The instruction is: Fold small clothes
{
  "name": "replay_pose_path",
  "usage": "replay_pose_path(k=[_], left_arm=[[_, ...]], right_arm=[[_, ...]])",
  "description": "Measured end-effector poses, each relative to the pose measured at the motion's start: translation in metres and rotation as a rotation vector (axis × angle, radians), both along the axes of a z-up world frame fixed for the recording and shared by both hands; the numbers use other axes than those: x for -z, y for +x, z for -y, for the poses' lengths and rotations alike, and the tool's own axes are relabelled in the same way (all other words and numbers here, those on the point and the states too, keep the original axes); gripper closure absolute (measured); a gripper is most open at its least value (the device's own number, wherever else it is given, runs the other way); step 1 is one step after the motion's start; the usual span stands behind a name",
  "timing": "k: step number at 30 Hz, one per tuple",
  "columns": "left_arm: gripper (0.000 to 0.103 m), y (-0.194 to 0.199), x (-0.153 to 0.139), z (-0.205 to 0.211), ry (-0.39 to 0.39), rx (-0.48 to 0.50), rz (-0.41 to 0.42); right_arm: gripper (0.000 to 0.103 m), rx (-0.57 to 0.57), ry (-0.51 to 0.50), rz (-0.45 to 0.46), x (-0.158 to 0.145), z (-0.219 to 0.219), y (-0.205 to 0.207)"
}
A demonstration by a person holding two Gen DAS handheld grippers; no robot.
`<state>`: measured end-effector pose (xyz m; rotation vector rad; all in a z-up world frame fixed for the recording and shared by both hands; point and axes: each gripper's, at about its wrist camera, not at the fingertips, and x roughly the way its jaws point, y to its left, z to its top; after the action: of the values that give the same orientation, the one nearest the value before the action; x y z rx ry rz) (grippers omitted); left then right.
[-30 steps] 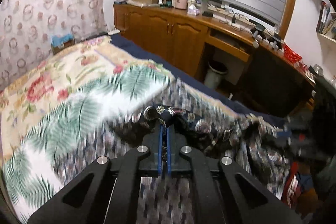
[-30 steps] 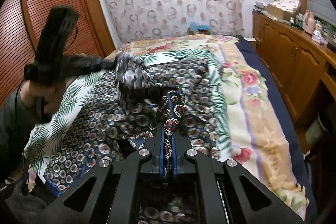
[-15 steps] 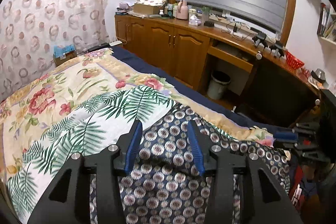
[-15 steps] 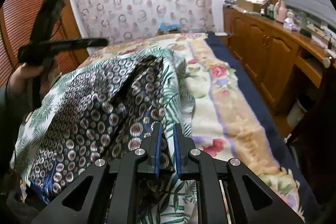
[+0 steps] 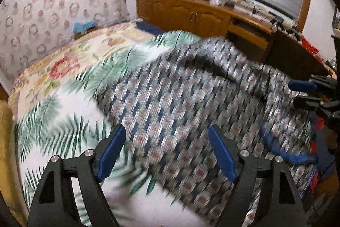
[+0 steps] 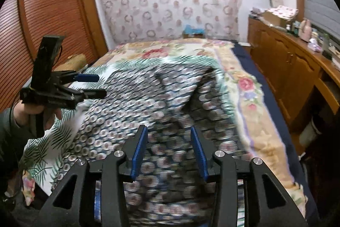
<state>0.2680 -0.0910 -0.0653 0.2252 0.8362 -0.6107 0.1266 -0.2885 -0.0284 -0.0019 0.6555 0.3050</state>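
Observation:
A dark blue garment with a round medallion print (image 5: pixel 191 99) lies spread on the bed; it also shows in the right wrist view (image 6: pixel 148 103). It is motion-blurred, with a raised fold near its far edge (image 6: pixel 191 82). My left gripper (image 5: pixel 166 137) is open wide and empty, hovering above the garment's near edge. My right gripper (image 6: pixel 167 137) is open and empty above the garment's other side. The left gripper also shows at the left of the right wrist view (image 6: pixel 93 86), jaws apart.
The bed carries a white palm-leaf cloth (image 5: pixel 59 124) over a floral blanket (image 5: pixel 63 63). A wooden cabinet and desk (image 5: pixel 201 16) run along the window side. A wooden wardrobe (image 6: pixel 42 24) stands on the other side. A waste bin (image 6: pixel 312 133) sits by the desk.
Both grippers let go of the garment and opened: left first, then right. The garment dropped and spread over the bed. Both grippers have pulled back a little.

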Motion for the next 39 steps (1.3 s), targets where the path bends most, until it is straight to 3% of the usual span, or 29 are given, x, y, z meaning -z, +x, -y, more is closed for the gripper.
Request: replay_pose_path(k=[5, 12, 19, 20, 22, 24, 32, 39], left_arm=[[0.022, -0.004, 0.021, -0.007, 0.027, -0.006, -0.035], [0.022, -0.008, 0.032, -0.005, 0.037, 0.015, -0.021], [0.012, -0.011, 0.034, -0.001, 0.047, 0.039, -0.027], [0.012, -0.011, 0.034, -0.001, 0.047, 0.039, -0.027], [0.012, -0.01, 0.033, 0.0, 0.047, 0.039, -0.027], [0.012, -0.01, 0.032, 0.0, 0.048, 0.039, -0.027], [0.012, -0.009, 0.033, -0.002, 0.052, 0.029, -0.025], [0.013, -0.02, 0.029, -0.01, 0.047, -0.055, -0.036]], right_arm=[[0.059, -0.021, -0.031, -0.064, 0.01, -0.032, 0.006], [0.059, 0.002, -0.095, -0.114, 0.012, -0.056, 0.018], [0.06, 0.04, -0.143, -0.168, 0.021, -0.07, 0.032], [0.071, 0.035, -0.145, -0.166, 0.021, -0.071, 0.031], [0.093, 0.01, -0.153, -0.164, 0.021, -0.069, 0.028], [0.1, -0.005, -0.144, -0.143, 0.018, -0.066, 0.021], [0.102, 0.118, -0.093, -0.013, -0.005, -0.012, -0.032], [0.102, 0.205, -0.028, -0.021, 0.009, 0.034, -0.068]])
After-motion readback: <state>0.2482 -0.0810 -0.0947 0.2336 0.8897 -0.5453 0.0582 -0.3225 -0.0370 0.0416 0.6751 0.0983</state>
